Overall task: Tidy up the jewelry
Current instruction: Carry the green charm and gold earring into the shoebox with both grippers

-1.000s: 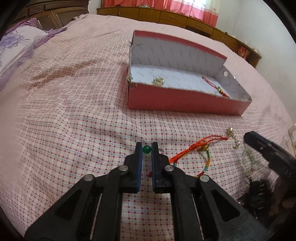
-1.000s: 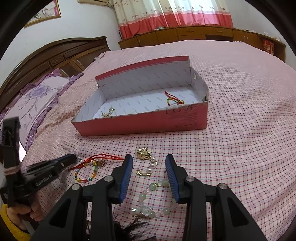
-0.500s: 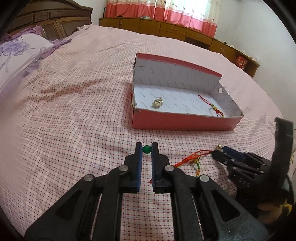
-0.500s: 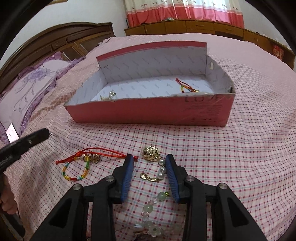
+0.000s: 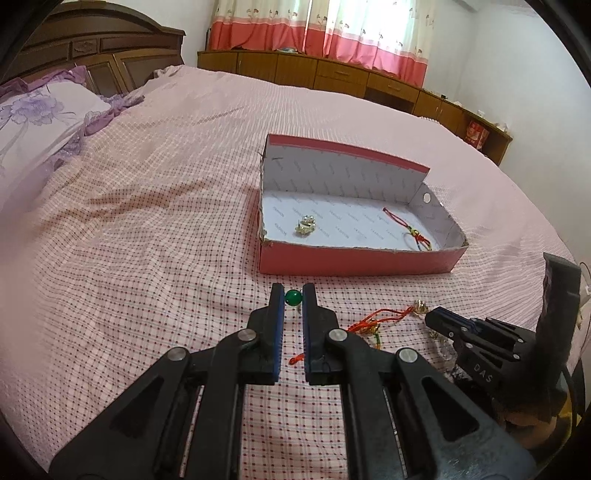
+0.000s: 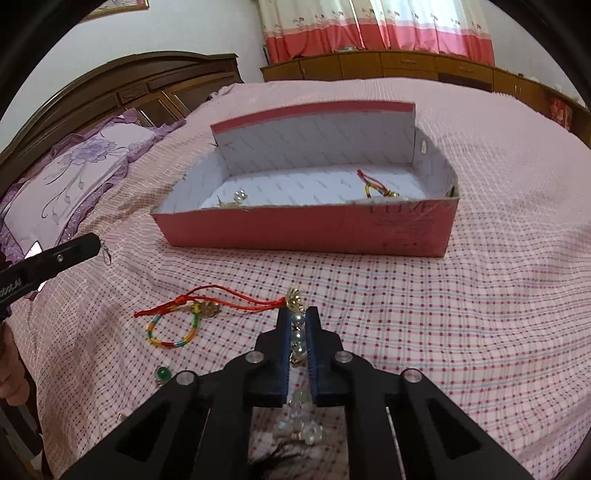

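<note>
the left gripper pinches a green bead, lifted clear to carry toward the red box, judging by its aim. only the right wrist view shows the right gripper clamped on a pearl strand beside the red cord bracelet.

Bedspread: pink w/ red-and-blue check grid. Box: red-pink outside, white lining w/ faint grey print. Left gripper: black body, blue pads; bead btwn them is green. Right gripper: black, blue pads. Cord bracelet: red cord, rainbow-striped loop, gold charm. Pillow: lilac w/ purple floral print. Curtains: cream over coral-red band. Headboard: dark brown wood.
</note>
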A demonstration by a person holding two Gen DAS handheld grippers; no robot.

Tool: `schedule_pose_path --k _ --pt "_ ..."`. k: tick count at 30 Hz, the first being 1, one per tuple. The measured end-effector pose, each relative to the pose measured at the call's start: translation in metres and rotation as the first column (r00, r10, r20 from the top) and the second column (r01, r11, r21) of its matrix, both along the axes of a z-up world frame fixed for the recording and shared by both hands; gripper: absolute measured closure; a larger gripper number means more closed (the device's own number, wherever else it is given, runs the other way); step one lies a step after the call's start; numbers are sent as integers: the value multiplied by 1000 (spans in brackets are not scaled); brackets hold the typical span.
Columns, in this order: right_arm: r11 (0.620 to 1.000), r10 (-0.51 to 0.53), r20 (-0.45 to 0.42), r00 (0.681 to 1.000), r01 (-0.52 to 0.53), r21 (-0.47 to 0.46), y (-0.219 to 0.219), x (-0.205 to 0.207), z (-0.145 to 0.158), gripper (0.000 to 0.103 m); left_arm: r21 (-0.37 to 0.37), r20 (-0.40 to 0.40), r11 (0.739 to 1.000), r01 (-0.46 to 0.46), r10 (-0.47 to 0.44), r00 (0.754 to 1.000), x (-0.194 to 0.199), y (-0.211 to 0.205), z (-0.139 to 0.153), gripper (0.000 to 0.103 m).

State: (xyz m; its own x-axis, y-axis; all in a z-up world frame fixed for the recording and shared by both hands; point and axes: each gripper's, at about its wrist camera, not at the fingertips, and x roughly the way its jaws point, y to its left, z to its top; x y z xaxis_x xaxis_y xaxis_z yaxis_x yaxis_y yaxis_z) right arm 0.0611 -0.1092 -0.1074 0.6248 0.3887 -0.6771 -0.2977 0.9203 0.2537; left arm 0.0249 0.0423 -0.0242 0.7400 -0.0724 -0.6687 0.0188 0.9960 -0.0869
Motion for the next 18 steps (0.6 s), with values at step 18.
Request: schedule_pose_path --k 18 --pt "997 -22 143 989 11 77 -23 -34 60 94 8 60 1000 26 -26 998 -12 -15 22 103"
